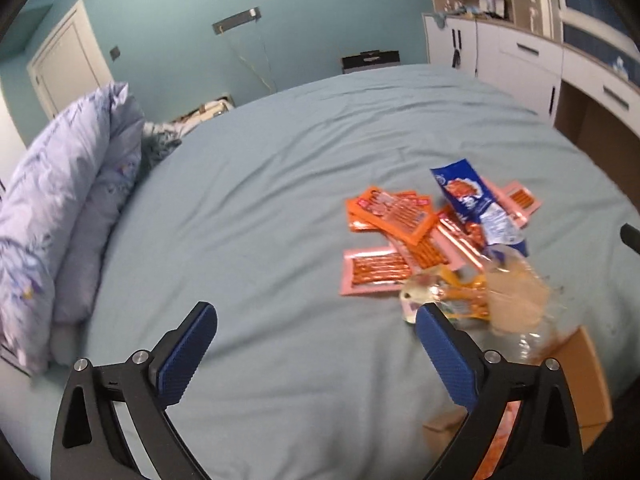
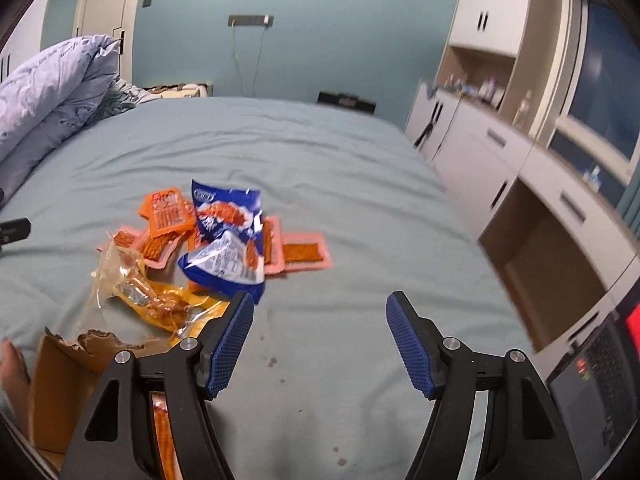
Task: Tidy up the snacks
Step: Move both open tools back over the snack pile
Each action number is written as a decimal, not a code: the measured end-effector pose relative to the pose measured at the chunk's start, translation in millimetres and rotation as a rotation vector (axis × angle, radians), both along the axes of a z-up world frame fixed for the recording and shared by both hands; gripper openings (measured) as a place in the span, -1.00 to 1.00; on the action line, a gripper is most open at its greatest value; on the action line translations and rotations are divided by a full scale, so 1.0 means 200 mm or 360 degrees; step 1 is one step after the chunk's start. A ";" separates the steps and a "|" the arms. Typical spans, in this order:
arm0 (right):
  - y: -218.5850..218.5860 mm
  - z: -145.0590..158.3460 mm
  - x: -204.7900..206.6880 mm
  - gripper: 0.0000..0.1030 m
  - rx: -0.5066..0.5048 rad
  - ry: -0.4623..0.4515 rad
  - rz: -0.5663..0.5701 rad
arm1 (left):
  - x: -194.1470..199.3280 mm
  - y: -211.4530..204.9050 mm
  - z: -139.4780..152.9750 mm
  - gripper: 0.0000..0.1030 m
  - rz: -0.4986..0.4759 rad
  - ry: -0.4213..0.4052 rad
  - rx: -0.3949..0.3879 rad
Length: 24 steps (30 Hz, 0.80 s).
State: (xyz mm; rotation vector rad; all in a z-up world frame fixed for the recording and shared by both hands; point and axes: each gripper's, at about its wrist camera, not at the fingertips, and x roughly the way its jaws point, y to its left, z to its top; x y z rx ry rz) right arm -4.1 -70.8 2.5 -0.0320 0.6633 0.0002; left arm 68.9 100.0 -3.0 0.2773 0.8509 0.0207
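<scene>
The snack pile (image 2: 216,240) lies upper left of the empty, parted right fingers (image 2: 234,336), nearer than the left's, also released (image 1: 188,348).

Snack packets (image 2: 224,240) lay heaped mid-bed (image 2: 320,152) — a cardboard box (image 2: 60,392) before them, bedding (image 2: 52,80) piled far left, cabinets (image 2: 500,152) along the right.

Blue packet (image 2: 224,240), orange packets (image 2: 166,210)
</scene>
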 end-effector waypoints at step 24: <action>-0.05 -0.17 0.32 0.32 0.0197 0.0328 0.0101 | 0.37 0.10 -0.14 1.00 0.0133 0.0113 -0.0024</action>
